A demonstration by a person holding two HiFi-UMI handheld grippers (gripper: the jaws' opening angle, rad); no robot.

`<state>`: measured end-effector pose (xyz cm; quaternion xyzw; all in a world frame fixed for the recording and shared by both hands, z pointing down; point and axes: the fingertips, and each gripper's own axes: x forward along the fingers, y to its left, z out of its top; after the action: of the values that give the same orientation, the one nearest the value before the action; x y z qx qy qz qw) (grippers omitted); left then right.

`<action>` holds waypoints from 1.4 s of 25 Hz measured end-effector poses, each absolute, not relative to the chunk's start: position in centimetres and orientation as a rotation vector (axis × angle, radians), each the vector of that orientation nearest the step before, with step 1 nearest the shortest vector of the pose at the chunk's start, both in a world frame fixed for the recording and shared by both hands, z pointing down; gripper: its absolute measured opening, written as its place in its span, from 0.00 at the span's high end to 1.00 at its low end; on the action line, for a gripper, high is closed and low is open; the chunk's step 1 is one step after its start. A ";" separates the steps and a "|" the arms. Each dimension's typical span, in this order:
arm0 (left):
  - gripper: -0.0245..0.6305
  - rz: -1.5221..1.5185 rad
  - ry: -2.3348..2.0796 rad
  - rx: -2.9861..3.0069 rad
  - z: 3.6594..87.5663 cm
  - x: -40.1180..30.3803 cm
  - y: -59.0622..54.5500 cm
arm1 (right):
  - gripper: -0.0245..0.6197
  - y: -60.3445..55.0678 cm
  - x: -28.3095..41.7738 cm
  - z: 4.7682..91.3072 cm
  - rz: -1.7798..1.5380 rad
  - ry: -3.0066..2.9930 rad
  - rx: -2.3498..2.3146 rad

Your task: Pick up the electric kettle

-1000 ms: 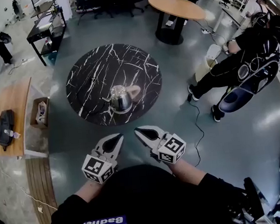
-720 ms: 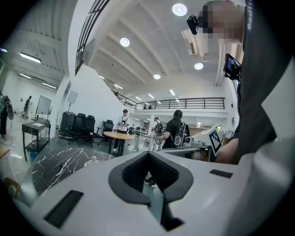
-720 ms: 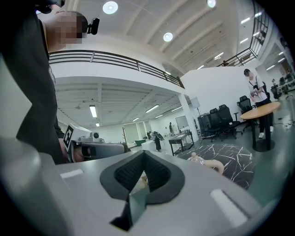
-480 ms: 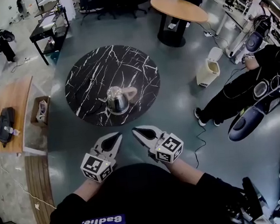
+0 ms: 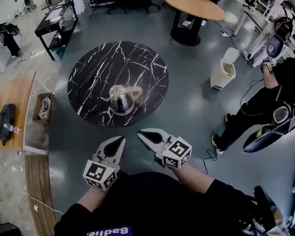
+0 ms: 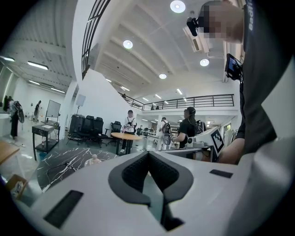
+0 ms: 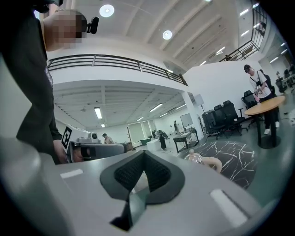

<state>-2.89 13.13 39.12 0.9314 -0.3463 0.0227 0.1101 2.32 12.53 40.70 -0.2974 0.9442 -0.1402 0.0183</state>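
Kettle [image 5: 121, 99] stands upright on the round marble table [image 5: 86, 69], near its front edge, handle [image 5: 135, 93] to the right in head view. Both grippers are held close to the body, well short of the table, tips aimed at it.

L gripper [image 5: 121, 139]: jaws pressed together, nothing btwn them. Its own view shows the pads [image 6: 133, 173] meeting, w/ the kettle [image 6: 94, 159] small and off to the left. R gripper [image 5: 141, 133]: same, closed and empty, w/ the kettle [image 7: 196, 159] off to its right.

Changed vs a sec ago: not much. Both grippers have edged fwd a little w/ the body. The kettle now sits slightly higher and further left in head view, but the gap from tips to table looks about the same. The person [image 5: 262, 107] at right has moved further from the table. Neither claw has opened.

Meaning, prob.: still approach phase, pick-up not begun. One gripper must spread and get around the handle before any lift.
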 end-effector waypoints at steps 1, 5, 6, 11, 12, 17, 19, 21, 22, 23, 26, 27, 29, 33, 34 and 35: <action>0.95 0.068 -1.019 2.739 39.2 -2.8 13.1 | 0.96 12.4 2.4 40.9 -0.441 2.933 -0.922; 0.95 0.073 -1.020 2.741 39.5 -2.8 12.5 | 0.96 11.6 2.5 41.7 -0.467 2.931 -0.932; 0.95 0.075 -1.019 2.745 39.6 -3.0 12.2 | 0.96 11.3 2.4 41.9 -0.470 2.930 -0.939; 0.95 0.078 -0.989 2.784 39.7 -3.5 9.8 | 0.96 8.8 2.0 42.5 -0.460 2.929 -1.017; 0.95 0.076 -0.980 2.794 39.6 -3.5 9.2 | 0.96 8.3 2.0 42.5 -0.456 2.929 -1.034; 0.95 0.066 -0.916 2.808 40.0 -4.2 6.2 | 0.96 5.7 1.7 43.1 -0.466 2.913 -1.116; 0.95 0.066 -0.892 2.813 40.2 -4.5 4.9 | 0.96 4.7 1.3 43.3 -0.468 2.913 -1.139; 0.95 0.069 -0.875 2.820 40.1 -5.0 3.7 | 0.96 3.7 1.0 43.4 -0.471 2.912 -1.166; 0.95 0.075 -0.869 2.824 40.0 -5.2 3.1 | 0.96 3.2 0.9 43.5 -0.472 2.909 -1.180; 0.95 0.079 -0.860 2.828 40.0 -5.4 2.5 | 0.96 2.8 0.7 43.5 -0.472 2.905 -1.196; 0.95 0.072 -0.813 2.838 40.1 -5.9 1.0 | 0.96 1.2 0.2 43.6 -0.465 2.891 -1.241; 0.95 0.072 -0.799 2.843 40.0 -6.1 0.5 | 0.96 0.8 0.0 43.5 -0.463 2.885 -1.254; 0.95 0.071 -0.775 2.855 39.8 -6.5 -0.4 | 0.96 0.0 -0.4 43.4 -0.463 2.875 -1.278; 0.95 0.055 -0.719 2.874 39.8 -7.7 -1.5 | 0.96 -1.0 -1.2 43.1 -0.467 2.850 -1.341; 0.95 0.057 -0.706 2.876 39.8 -7.9 -1.7 | 0.96 -1.2 -1.3 43.2 -0.468 2.842 -1.361; 0.95 0.064 -0.696 2.876 39.8 -8.2 -2.0 | 0.96 -1.5 -1.4 43.2 -0.468 2.833 -1.382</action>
<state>-8.15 -1.99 39.85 0.9677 -0.2342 0.0216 0.0907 -1.40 -1.49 43.24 -0.4336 0.8888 -0.1469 -0.0224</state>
